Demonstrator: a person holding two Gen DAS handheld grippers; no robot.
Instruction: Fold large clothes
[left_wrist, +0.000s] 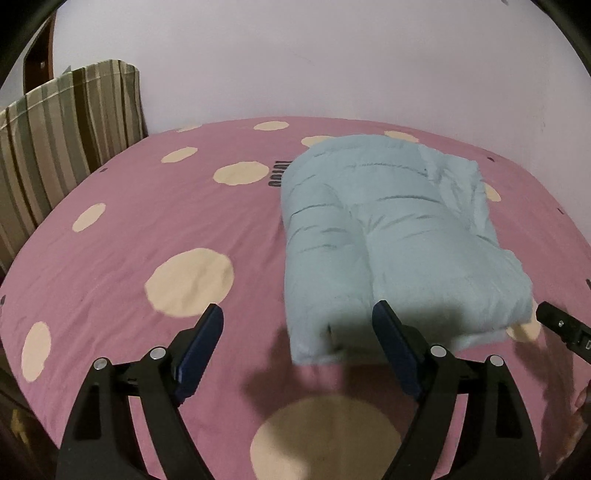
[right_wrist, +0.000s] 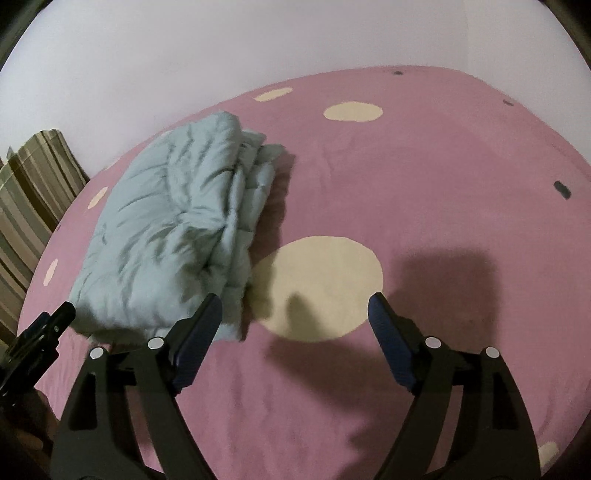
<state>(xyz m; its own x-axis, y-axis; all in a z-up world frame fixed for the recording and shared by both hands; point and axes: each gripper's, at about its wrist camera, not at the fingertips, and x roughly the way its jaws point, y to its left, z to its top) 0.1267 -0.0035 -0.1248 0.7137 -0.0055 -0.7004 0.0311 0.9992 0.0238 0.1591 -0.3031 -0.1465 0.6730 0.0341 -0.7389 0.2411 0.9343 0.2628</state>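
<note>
A light blue puffy jacket (left_wrist: 388, 236) lies folded into a thick bundle on the pink bed sheet (left_wrist: 166, 229). My left gripper (left_wrist: 297, 314) is open and empty, just in front of the bundle's near edge. In the right wrist view the jacket (right_wrist: 173, 229) lies at the left, with its stacked layers facing right. My right gripper (right_wrist: 295, 308) is open and empty, over a cream dot beside the bundle's near right corner. The right gripper's tip shows in the left wrist view (left_wrist: 565, 328), and the left gripper's tip shows in the right wrist view (right_wrist: 40, 332).
The sheet (right_wrist: 443, 184) has large cream dots (left_wrist: 190, 282) and covers the whole bed. A striped fabric piece (left_wrist: 62, 140) stands at the bed's far left. A plain pale wall (left_wrist: 332, 55) runs behind the bed.
</note>
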